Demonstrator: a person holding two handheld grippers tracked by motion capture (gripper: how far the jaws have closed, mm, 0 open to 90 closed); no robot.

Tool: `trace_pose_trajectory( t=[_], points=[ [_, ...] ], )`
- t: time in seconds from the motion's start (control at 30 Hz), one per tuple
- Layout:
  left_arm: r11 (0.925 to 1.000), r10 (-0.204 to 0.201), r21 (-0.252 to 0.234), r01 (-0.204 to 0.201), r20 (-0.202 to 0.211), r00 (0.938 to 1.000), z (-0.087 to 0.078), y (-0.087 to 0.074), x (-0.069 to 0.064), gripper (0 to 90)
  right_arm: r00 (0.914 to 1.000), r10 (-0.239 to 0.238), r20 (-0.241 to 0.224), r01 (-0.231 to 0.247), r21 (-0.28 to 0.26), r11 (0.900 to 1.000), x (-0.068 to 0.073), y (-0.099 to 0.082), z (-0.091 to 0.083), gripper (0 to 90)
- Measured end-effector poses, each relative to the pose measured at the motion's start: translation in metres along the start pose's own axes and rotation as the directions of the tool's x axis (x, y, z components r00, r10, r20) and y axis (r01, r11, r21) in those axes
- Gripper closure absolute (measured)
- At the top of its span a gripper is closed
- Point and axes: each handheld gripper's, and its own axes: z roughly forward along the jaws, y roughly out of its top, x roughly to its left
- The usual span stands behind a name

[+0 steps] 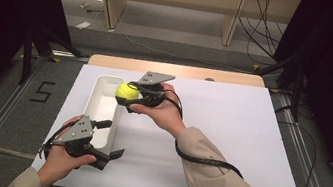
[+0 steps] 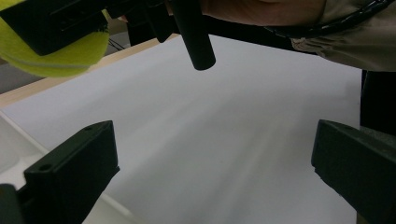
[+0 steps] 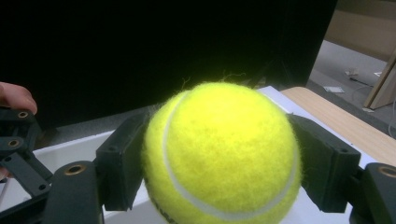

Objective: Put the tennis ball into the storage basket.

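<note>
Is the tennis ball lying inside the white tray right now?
No, the tennis ball is clamped in the right gripper, held above the white tray rather than resting in it.

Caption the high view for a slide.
Right tongs grip a tennis ball above the white tray; left tongs wait open.

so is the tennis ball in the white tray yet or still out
Still out. The tennis ball is clamped between the right gripper jaws, held above the white tray at its far end.
</note>
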Motion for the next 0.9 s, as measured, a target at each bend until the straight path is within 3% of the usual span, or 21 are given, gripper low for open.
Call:
trace_pose_trajectory(
  t=[0.9],
  points=[
    [1.0, -0.003, 0.001, 0.003, 0.001, 1.0, 0.0001, 0.0, -0.0005, 0.3, 0.9999, -0.003, -0.01, 0.003, 0.003, 1.0, 0.0029, 0.0044, 0.0097, 26.5]
  ],
)
